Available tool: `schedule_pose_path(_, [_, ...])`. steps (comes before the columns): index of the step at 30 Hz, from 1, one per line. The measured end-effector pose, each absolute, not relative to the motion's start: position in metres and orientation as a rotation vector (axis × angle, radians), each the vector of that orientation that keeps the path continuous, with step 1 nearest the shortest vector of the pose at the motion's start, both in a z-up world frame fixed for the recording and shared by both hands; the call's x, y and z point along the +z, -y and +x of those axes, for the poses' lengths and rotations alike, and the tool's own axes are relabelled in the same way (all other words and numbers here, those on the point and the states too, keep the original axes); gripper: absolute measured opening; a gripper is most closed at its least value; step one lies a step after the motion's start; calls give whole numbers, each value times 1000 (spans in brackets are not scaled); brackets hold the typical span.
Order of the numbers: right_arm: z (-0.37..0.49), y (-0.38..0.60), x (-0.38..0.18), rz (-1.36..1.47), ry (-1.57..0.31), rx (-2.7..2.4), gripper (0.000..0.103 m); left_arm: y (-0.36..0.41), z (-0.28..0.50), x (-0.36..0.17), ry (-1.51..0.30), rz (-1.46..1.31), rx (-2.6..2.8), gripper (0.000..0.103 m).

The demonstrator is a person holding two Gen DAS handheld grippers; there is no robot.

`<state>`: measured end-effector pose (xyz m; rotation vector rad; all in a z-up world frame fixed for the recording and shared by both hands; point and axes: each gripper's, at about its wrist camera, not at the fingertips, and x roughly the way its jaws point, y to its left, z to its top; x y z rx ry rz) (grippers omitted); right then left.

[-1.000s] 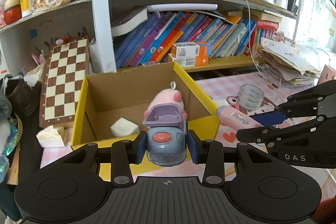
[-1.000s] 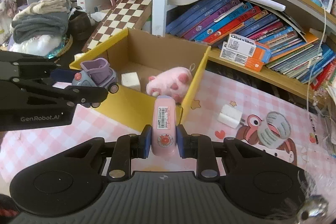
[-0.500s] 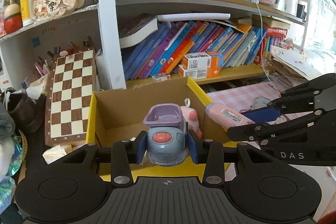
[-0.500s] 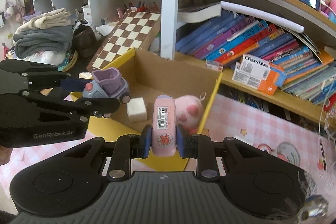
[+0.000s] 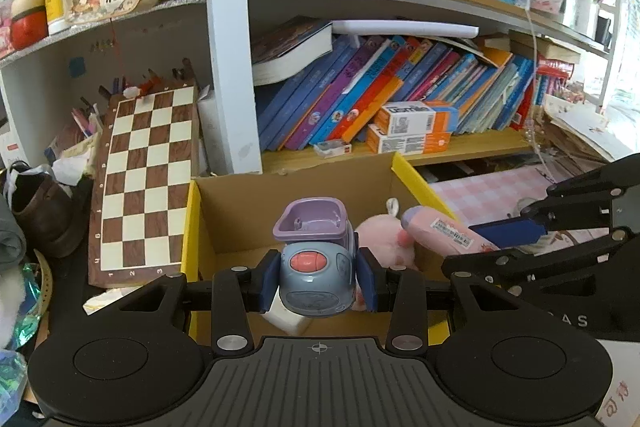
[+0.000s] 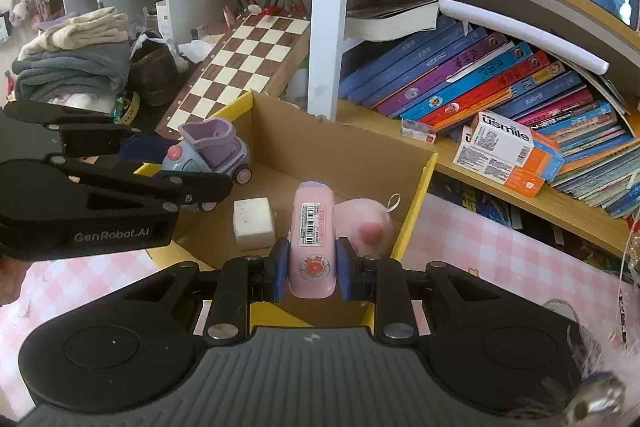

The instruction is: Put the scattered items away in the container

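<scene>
**Both toys are over the box now**

Our left tongs [image 5: 318, 281] pinch a little toy car [image 5: 316, 267] tight between the blue pads. Our right tongs [image 6: 312, 269] pinch a pink bottle [image 6: 312, 243] the same way. Neither is let go yet.

What has changed? A second ago both tongs were back over the pink checked table [image 6: 500, 259], on the near side of the box. Now they have moved forward and up. The car and the bottle hang over the open cardboard box [image 6: 344, 151], past its near yellow edge. We think that means the carrying is nearly done. The next step is to lower a bit and open up, so both things drop inside.

Already in the box are a pink plush pig [image 6: 360, 223] on the right and a white block [image 6: 254, 223] more to the left.

The two views help each other. The right view looks down into the box, so we see the floor, the whole block, and the car from its side with its wheels [image 6: 242, 175] in the air. The left view mostly hides the block [image 5: 288, 319] behind the car. But it shows the bottle [image 5: 444, 233] from the side, poking in over the pig [image 5: 380, 239].

Far behind stand a chessboard [image 5: 144, 183] and shelves of books [image 5: 380, 95].
</scene>
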<state>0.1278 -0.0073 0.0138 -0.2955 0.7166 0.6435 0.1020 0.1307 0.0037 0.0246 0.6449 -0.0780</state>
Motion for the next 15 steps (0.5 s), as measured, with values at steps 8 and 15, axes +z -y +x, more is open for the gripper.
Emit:
schedule_pose_path(8, [145, -4, 0, -308, -746, 659, 23, -138, 120, -8, -679, 29, -74, 39])
schedule_pose_path(15, [161, -12, -7, -311, -761, 671, 24, -142, 134, -18, -705, 30, -64, 39])
